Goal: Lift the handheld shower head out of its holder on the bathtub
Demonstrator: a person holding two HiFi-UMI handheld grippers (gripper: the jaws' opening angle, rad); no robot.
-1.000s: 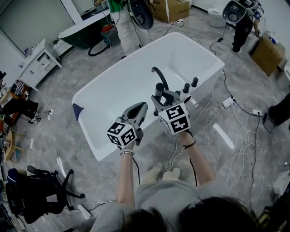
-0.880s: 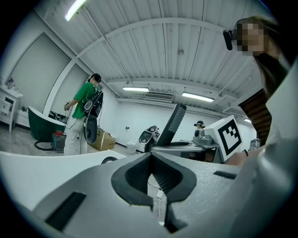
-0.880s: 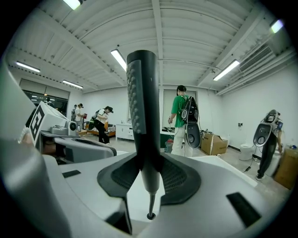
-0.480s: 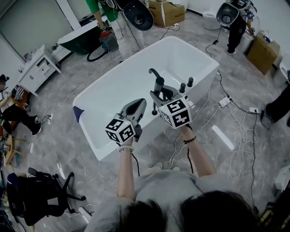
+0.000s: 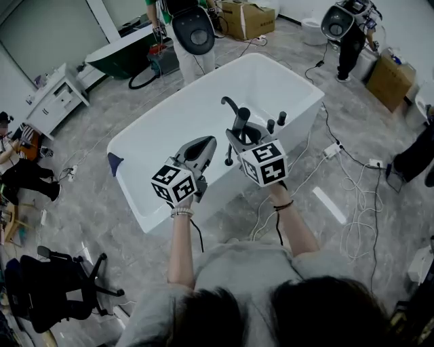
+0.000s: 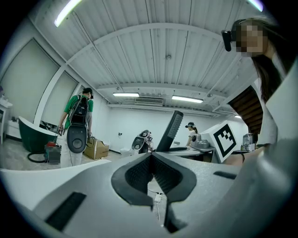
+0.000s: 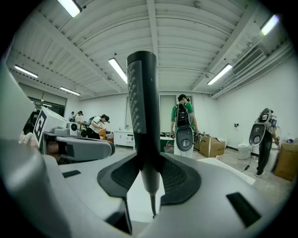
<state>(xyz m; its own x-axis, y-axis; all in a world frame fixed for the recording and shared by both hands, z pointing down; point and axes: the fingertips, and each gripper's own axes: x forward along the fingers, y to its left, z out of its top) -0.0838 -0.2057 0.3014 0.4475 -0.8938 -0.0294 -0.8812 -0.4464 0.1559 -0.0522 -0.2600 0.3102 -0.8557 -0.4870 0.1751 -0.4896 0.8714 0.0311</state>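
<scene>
The shower head [image 5: 242,123] is a dark, slim wand, and it stands upright over the near rim of the white bathtub [image 5: 156,135]. My right gripper [image 5: 243,137] is shut on its handle. In the right gripper view the shower head [image 7: 142,107] rises straight up between the ribbed pads, and a thin stem hangs below them. My left gripper [image 5: 205,148] hovers just left of it, jaws together with nothing in them. The left gripper view shows the shower head [image 6: 171,131] to the right, past the closed pads. The black faucet spout [image 5: 229,104] and knobs [image 5: 281,119] sit on the rim behind.
A person [image 5: 190,27] with a backpack rig stands beyond the tub, and another [image 5: 352,30] at the far right. Cables [image 5: 359,203] trail over the floor on the right. An office chair [image 5: 61,291] is at the lower left, a white cabinet [image 5: 57,95] at the left and cardboard boxes [image 5: 251,17] at the back.
Both grippers have risen a little above the tub rim. The shower head has come up with the right gripper. The person beyond the tub has stepped to the right.
</scene>
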